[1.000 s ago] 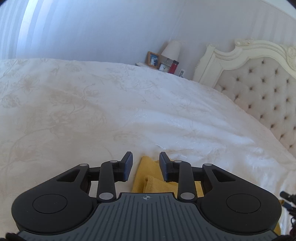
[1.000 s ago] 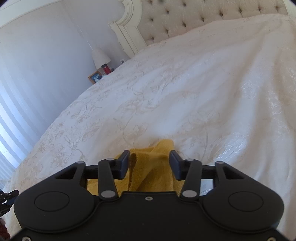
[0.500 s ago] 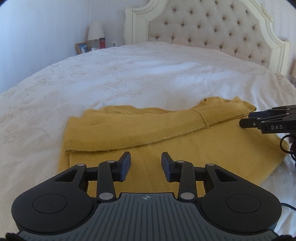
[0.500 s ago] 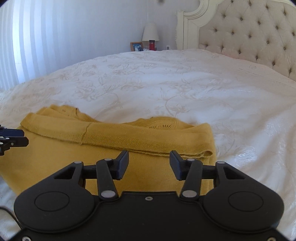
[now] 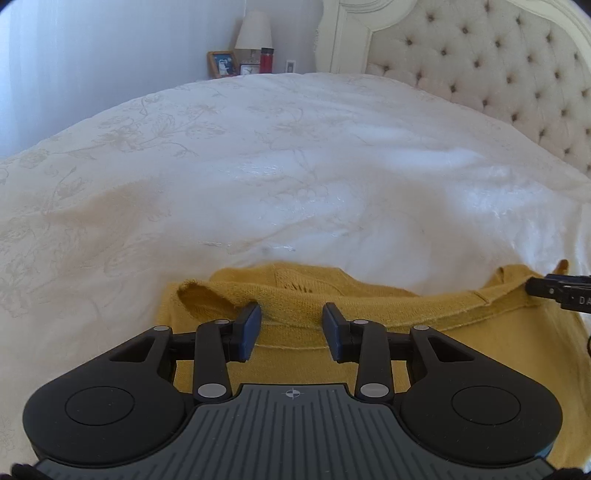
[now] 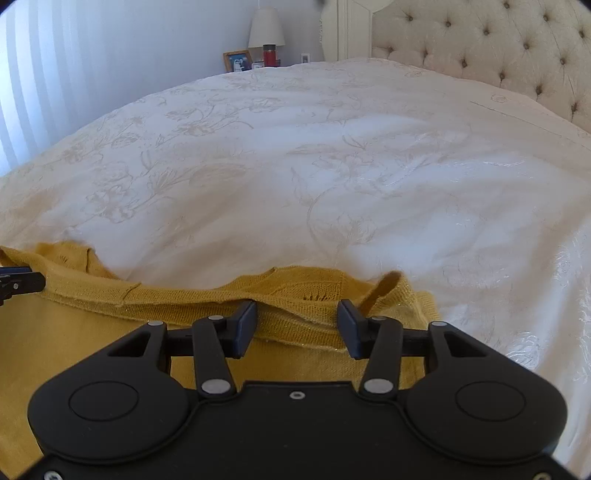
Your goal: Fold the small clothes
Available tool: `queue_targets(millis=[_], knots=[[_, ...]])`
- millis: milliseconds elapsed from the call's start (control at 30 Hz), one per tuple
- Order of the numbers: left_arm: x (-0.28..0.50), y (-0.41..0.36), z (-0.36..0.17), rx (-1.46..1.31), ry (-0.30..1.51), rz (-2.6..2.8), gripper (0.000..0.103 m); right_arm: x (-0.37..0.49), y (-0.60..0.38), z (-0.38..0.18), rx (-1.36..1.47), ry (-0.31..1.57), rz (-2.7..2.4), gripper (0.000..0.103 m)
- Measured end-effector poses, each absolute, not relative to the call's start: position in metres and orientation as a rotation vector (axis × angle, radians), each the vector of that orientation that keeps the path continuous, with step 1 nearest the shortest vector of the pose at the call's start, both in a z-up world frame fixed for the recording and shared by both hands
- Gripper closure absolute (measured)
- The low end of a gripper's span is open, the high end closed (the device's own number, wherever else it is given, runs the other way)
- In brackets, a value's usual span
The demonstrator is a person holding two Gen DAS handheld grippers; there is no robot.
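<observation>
While both grippers hover low, left gripper [image 5: 291, 330] and right gripper [image 6: 297, 328] fingers apart, empty, over yellow knit sweater [image 5: 461, 332] lying flat, top band folded, near bed's front edge. White floral-embossed bedspread [image 5: 295, 166] beyond; tufted headboard [image 5: 498, 74], lamp [image 5: 253, 31] far.

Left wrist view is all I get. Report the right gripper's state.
Observer: The right gripper is open, with the folded edge of the yellow sweater showing between its jaws.
Operator: Describe the sweater's end on that side.
Observer: A cuff curls upward just beyond the gripper's right finger.
Operator: Say what lies past the cuff.
Observer: White bedspread with a floral pattern.
</observation>
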State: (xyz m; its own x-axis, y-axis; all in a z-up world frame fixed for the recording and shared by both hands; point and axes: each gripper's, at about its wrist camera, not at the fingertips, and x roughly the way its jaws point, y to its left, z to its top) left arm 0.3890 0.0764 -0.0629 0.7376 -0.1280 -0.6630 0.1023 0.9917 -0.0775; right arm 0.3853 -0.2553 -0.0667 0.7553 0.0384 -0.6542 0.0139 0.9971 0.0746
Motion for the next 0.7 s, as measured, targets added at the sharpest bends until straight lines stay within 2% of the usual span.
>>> queue_targets(millis=[400,533,700], knots=[[0.339,0.093,-0.059,-0.061,0.728,-0.183,0.067,0.350,-0.227,-0.065,-0.005,0.696,0.106,0.048],[0.313,0.107,-0.065,-0.085,0.717,-0.182,0.062,0.348,-0.206,-0.067,-0.072,0.704,0.154,0.048],[0.293,0.122,-0.075,-0.090,0.708,-0.203,0.061,0.354,-0.185,-0.073,-0.091,0.734,0.164,0.047]])
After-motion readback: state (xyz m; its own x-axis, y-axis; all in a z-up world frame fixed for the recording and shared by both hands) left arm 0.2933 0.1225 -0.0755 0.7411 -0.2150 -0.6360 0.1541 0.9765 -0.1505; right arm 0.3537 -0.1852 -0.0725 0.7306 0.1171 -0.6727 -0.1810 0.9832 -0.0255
